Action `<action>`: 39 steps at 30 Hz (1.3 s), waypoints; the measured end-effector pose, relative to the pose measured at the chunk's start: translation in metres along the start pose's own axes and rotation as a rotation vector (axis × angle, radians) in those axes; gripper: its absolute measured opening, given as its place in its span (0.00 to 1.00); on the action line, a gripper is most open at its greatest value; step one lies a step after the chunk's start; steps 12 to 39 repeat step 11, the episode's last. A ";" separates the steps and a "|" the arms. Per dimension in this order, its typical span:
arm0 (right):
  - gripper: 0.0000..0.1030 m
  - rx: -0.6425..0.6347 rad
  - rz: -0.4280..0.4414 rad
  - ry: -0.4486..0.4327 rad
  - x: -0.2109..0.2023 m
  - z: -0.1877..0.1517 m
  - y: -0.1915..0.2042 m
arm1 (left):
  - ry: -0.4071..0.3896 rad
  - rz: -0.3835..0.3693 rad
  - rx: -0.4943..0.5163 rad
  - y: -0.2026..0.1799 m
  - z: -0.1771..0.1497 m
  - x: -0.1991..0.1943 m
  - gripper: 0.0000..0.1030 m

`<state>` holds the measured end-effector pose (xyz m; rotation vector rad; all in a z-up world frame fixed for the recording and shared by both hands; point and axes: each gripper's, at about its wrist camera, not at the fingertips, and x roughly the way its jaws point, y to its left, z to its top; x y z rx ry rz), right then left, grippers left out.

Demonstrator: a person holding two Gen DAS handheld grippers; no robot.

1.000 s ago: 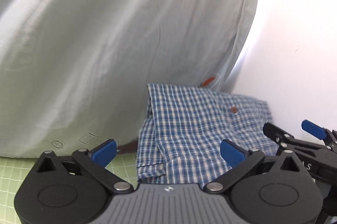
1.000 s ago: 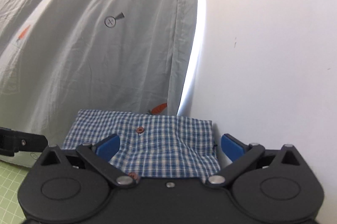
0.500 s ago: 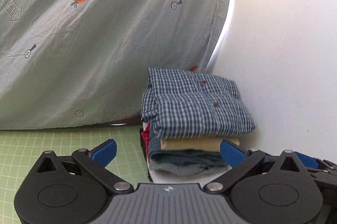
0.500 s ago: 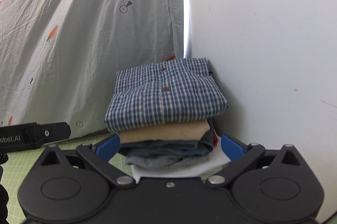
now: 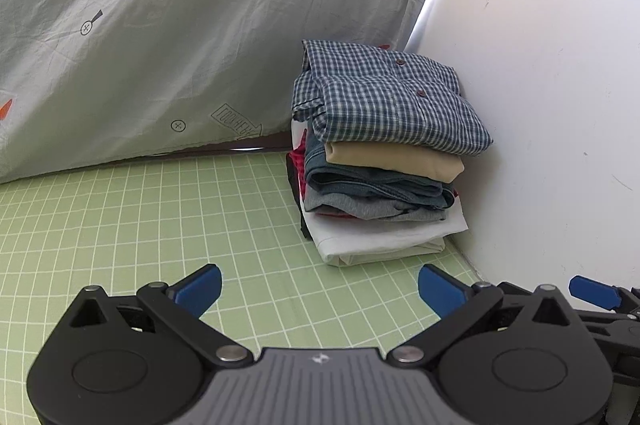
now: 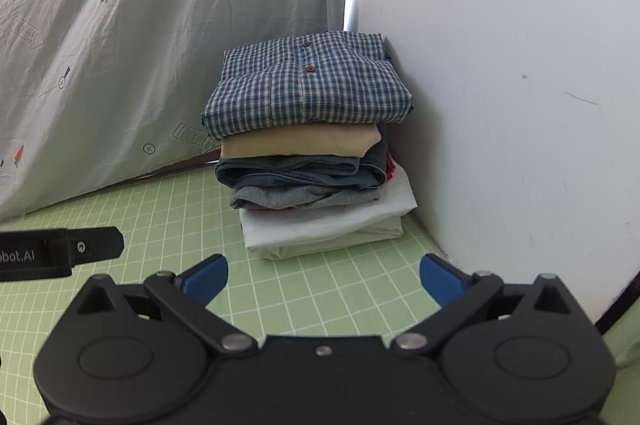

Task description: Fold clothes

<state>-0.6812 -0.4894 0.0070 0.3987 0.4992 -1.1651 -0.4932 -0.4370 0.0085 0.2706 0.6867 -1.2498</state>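
Observation:
A folded blue checked shirt (image 5: 392,101) (image 6: 308,85) tops a stack of folded clothes (image 5: 380,193) (image 6: 316,185) in the corner, over beige, denim, grey and white layers. My left gripper (image 5: 320,289) is open and empty, low over the green mat a short way in front of the stack. My right gripper (image 6: 324,279) is open and empty too, facing the stack from the same distance. The right gripper's blue fingertip (image 5: 594,295) shows at the left wrist view's lower right edge. The left gripper's black finger (image 6: 60,253) shows at the right wrist view's left edge.
A green grid cutting mat (image 5: 140,225) (image 6: 120,209) covers the table. A grey sheet printed with carrots and arrows (image 5: 180,25) (image 6: 140,25) hangs behind. A white wall (image 5: 540,85) (image 6: 500,85) stands right of the stack.
Both grippers have pulled back and away from the checked shirt, which now lies on top of the stack. The whole stack and the green mat have come into view.

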 end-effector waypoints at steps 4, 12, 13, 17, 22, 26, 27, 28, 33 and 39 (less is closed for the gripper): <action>1.00 0.003 0.001 -0.003 0.000 0.001 -0.004 | 0.003 -0.001 0.009 -0.002 -0.003 -0.003 1.00; 1.00 0.008 -0.015 -0.011 0.002 0.004 -0.009 | 0.000 -0.017 0.034 -0.007 0.002 0.000 1.00; 1.00 0.008 -0.015 -0.011 0.002 0.004 -0.009 | 0.000 -0.017 0.034 -0.007 0.002 0.000 1.00; 1.00 0.008 -0.015 -0.011 0.002 0.004 -0.009 | 0.000 -0.017 0.034 -0.007 0.002 0.000 1.00; 1.00 0.008 -0.015 -0.011 0.002 0.004 -0.009 | 0.000 -0.017 0.034 -0.007 0.002 0.000 1.00; 1.00 0.008 -0.015 -0.011 0.002 0.004 -0.009 | 0.000 -0.017 0.034 -0.007 0.002 0.000 1.00; 1.00 0.008 -0.015 -0.011 0.002 0.004 -0.009 | 0.000 -0.017 0.034 -0.007 0.002 0.000 1.00; 1.00 0.008 -0.015 -0.011 0.002 0.004 -0.009 | 0.000 -0.017 0.034 -0.007 0.002 0.000 1.00; 1.00 0.008 -0.015 -0.011 0.002 0.004 -0.009 | 0.000 -0.017 0.034 -0.007 0.002 0.000 1.00; 1.00 0.008 -0.015 -0.011 0.002 0.004 -0.009 | 0.000 -0.017 0.034 -0.007 0.002 0.000 1.00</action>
